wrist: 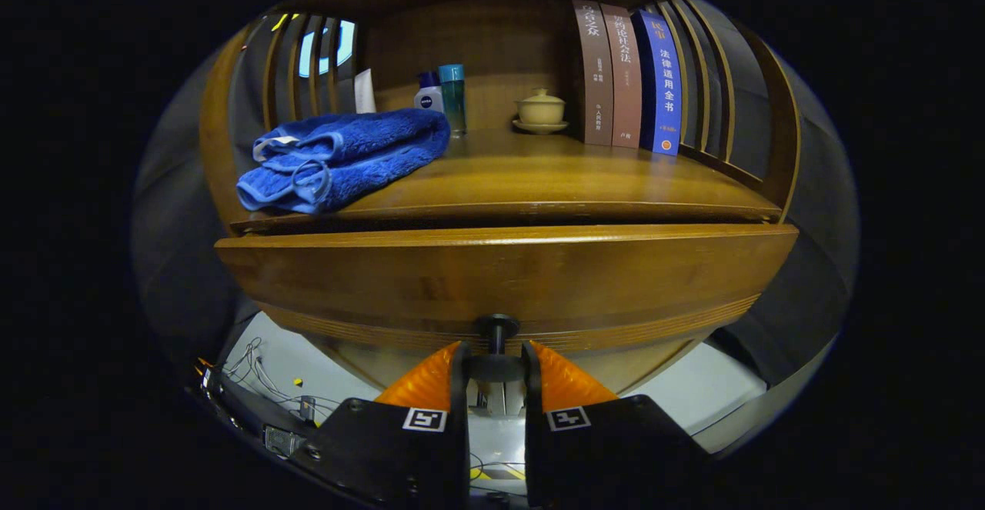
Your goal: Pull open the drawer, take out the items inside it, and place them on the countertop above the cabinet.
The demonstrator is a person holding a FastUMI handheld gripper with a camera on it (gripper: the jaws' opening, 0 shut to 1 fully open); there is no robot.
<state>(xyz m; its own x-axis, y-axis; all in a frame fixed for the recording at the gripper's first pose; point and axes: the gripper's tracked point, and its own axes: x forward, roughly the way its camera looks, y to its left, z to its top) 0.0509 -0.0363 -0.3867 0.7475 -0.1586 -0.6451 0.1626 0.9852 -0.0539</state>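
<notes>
While pinching the knob point(497, 331), we are holding the tool point(496, 368) closed on it.
We are judging the drawer point(508, 279) stiff and heavy; its small hard knob is the only handhold.

A folded towel point(338, 158) is showing deep blue with paler blue edging at the countertop's point(554, 183) left front corner. The countertop and the drawer point(508, 275) front are glowing warm honey-brown, the drawer's knob point(497, 325) looking black between the gripper's point(495, 371) closed-in fingers. Along the back edge, a teal bottle point(452, 97), a white blue-capped bottle point(428, 93), a cream lidded cup point(541, 109), two brown books point(608, 71) and one blue book point(659, 79) are standing.
</notes>
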